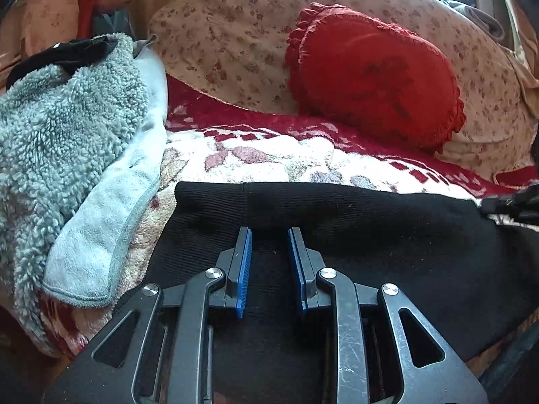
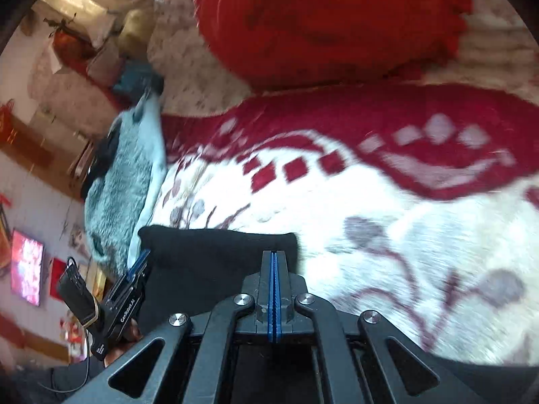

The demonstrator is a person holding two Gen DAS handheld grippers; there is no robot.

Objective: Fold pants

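The black pants (image 1: 370, 235) lie folded on a red and white floral blanket (image 1: 269, 155) on a bed. My left gripper (image 1: 269, 235) is open and sits low over the pants, its blue pads either side of the cloth just behind the thick folded edge. My right gripper (image 2: 273, 256) has its blue pads pressed together at the right corner of the pants (image 2: 209, 259); no cloth shows between them. The left gripper (image 2: 134, 269) shows at the pants' left edge in the right wrist view. The right gripper's tip (image 1: 505, 205) shows at the far right of the left wrist view.
A red frilled cushion (image 1: 374, 77) leans on floral pillows (image 1: 235, 33) beyond the pants. A grey fleece garment (image 1: 60, 128) and a pale blue towel (image 1: 107, 222) lie to the left, close to the pants. A lit screen (image 2: 27, 266) is on the far wall.
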